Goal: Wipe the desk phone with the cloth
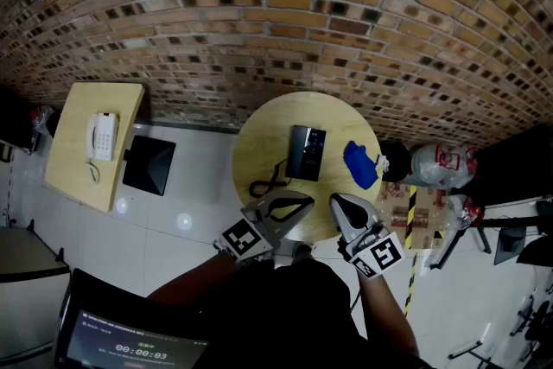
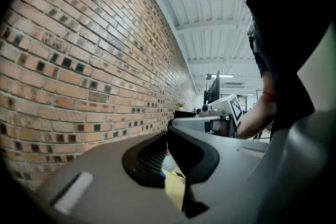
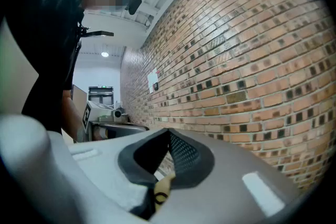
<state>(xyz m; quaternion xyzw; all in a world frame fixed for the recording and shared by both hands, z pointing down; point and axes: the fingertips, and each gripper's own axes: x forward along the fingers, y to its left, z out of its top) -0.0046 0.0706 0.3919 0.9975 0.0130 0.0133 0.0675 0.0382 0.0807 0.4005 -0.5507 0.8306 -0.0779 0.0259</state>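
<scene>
We are judging the wiping as not yet begun: the round pale wooden table [image 1: 259, 143] is carrying the flat black desk phone [image 1: 306, 153] with its curled cord just beyond the left gripper [image 1: 301, 202]. The crumpled blue cloth [image 1: 360, 163] is lying untouched beyond the right gripper [image 1: 343, 203], beside the phone but apart from it. Both grippers are hovering at the table's near edge, jaws pressed together on nothing. Taking up the cloth and the whole wipe are left. We are finding no container on the table; the pale bundle [image 1: 436, 164] out past the right gripper's outer side is too blurred to read.
</scene>
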